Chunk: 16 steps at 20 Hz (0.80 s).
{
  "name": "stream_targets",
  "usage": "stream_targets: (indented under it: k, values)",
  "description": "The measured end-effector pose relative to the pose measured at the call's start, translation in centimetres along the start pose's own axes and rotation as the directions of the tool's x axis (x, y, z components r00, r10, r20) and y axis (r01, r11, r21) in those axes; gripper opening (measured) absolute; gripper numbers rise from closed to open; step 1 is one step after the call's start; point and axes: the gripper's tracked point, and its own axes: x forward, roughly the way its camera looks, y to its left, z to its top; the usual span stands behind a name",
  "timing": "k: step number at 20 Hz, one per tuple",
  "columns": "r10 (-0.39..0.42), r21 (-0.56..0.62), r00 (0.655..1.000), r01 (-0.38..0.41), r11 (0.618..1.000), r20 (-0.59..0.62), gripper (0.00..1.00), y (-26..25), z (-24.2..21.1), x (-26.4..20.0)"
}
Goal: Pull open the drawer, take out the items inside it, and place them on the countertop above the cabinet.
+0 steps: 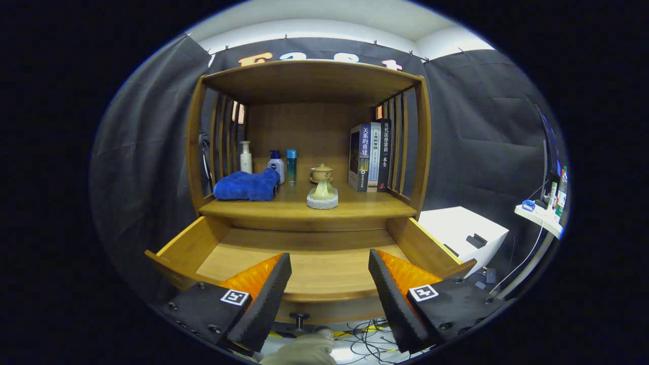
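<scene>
Wooden cabinet (309,81), open drawer (304,253) bare

The hand-held two-finger gripper (329,299) sits low in the middle of the frame, its jaws standing wide apart with nothing between them. The left finger (263,299) slants up from lower left towards the centre; the right finger (388,299) mirrors it from lower right. Each carries a flat mounting block with a small square marker. At bottom centre, below the jaws, a gloved hand (304,350) shows, fingertips pointing upward.
</scene>
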Motion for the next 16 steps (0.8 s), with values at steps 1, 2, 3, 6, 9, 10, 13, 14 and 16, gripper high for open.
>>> stream_targets:
  k: [1, 2, 3, 6, 9, 10, 13, 14, 16]
  values:
    - [0.005, -0.006, 1.0, -0.005, 1.0, 0.004, 0.99, 0.1, -0.7, -0.6]
    - [0.016, -0.008, 1.0, -0.016, 1.0, 0.001, 0.99, 0.4, -1.5, -0.7]
    - [0.024, -0.009, 1.0, -0.024, 1.0, -0.005, 0.99, 0.5, -2.3, -1.2]
    - [0.036, 0.005, 0.999, -0.036, 0.999, -0.021, 0.99, 0.9, -4.3, -1.7]
    - [0.037, 0.015, 0.999, -0.036, 0.999, -0.038, 0.98, 1.0, -5.6, -1.4]
    - [0.036, 0.019, 0.999, -0.035, 0.999, -0.039, 0.98, 1.0, -5.9, -1.3]
    - [0.037, 0.037, 0.998, -0.035, 0.999, -0.049, 0.98, 1.1, -6.6, -0.9]
    - [0.037, 0.044, 0.998, -0.035, 0.998, -0.047, 0.98, 1.2, -6.5, -0.7]
    - [0.03, 0.047, 0.998, -0.028, 0.998, -0.052, 0.98, 1.2, -6.5, -0.3]
